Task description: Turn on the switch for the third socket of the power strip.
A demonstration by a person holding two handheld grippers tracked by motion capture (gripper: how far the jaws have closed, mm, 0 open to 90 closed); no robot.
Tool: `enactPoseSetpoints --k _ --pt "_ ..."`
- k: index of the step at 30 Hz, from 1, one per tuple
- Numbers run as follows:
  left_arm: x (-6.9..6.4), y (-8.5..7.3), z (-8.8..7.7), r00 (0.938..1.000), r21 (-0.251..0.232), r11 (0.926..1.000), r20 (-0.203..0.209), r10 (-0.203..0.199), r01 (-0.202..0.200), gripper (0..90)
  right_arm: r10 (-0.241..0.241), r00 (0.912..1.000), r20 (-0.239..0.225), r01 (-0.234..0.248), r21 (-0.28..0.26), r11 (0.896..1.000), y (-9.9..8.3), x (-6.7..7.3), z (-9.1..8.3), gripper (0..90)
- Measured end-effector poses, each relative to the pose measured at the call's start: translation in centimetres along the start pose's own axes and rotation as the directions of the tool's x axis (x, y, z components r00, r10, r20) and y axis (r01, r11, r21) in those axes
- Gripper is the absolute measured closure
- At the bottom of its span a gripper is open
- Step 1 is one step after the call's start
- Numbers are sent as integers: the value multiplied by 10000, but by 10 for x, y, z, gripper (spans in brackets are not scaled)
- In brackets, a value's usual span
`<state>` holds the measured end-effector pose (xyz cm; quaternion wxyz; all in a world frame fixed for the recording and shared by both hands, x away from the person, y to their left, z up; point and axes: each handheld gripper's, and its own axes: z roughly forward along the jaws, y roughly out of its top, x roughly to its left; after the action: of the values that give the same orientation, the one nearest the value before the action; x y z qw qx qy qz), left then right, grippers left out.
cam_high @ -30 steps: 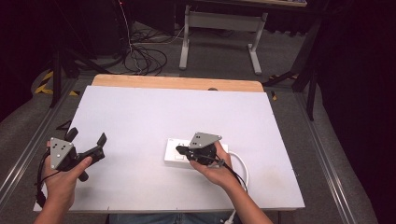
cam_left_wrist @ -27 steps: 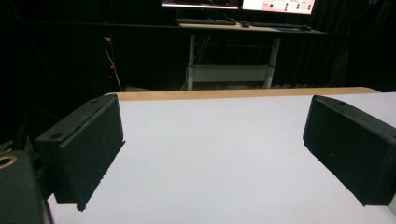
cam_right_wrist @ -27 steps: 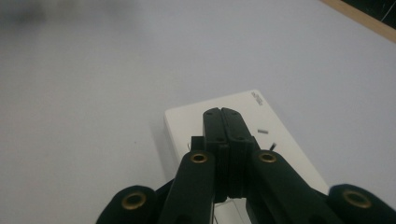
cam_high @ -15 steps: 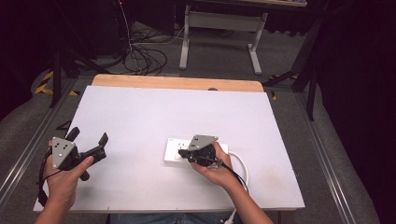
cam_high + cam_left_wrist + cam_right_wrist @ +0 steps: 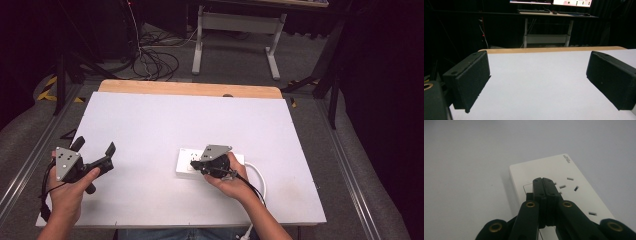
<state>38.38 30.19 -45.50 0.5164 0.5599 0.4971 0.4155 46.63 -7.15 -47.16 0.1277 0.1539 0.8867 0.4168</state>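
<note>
pressing on the white power strip, by the look of it: right gripper hovering low over the strip's left end, jaws pinched flat together with nothing between them, tips aimed at a square switch-like panel beside the sockets. judging the step as toggling that switch with the closed tip. next move likely calling for a short, straight push down onto the panel, keeping the tip off the socket slots and holding the strip from sliding on the smooth table.

lying just right of centre in the lower half of the high view, the strip, with its white cord looping off toward the lower right edge. resting at the lower left of that same view, well apart from the strip, the left gripper, jaws spread wide and holding nothing.

showing in the right gripper view and not from above: the closed jaw tips up close, the panel's outline, the slots, a small maker's mark at the strip's far corner. impossible to tell from either view whether the tip is touching the panel yet. showing in the left gripper view: bare white tabletop between two parted black pads, a desk with monitors along the top of the frame. giving the whole layout, both hands and the cord's run, the high view.
</note>
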Motion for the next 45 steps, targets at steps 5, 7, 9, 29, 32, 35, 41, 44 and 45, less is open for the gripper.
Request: enactPoseSetpoints --k 5,7,9,29,32,35,41,44,45 --pt "0 0 0 10000 -20 10000 -14 -6 6 54 34 10000 -17 -34 -11 10000 0 0 0 900" --pt "0 0 0 10000 -9 10000 -6 -5 5 54 28 10000 -13 -28 -12 10000 0 0 0 900" --pt "0 0 0 10000 -12 10000 -16 9 -9 54 34 10000 -13 -34 -18 10000 0 0 0 900" --pt "2 0 -4 9999 -45 10000 -105 -27 27 54 276 9996 25 -276 -112 9996 -10 -2 -5 900" --pt "0 0 -3 10000 -22 10000 -71 -33 32 54 267 9996 16 -267 -110 9996 -10 -2 -6 900" --pt "0 0 -2 10000 -31 10000 -67 0 0 54 208 9998 49 -208 -109 9997 -10 -2 -5 900" --pt "1 0 -2 10000 -38 10000 -44 -29 29 54 201 9997 112 -200 -85 9998 -10 -1 -6 900" --pt "1 0 -2 10000 -29 10000 -31 -9 9 54 223 9997 114 -222 -74 9997 -9 -1 -6 900" --pt "1 0 -2 10000 -24 10000 -48 17 -17 54 209 9997 142 -208 -76 9998 -9 -1 -6 900"
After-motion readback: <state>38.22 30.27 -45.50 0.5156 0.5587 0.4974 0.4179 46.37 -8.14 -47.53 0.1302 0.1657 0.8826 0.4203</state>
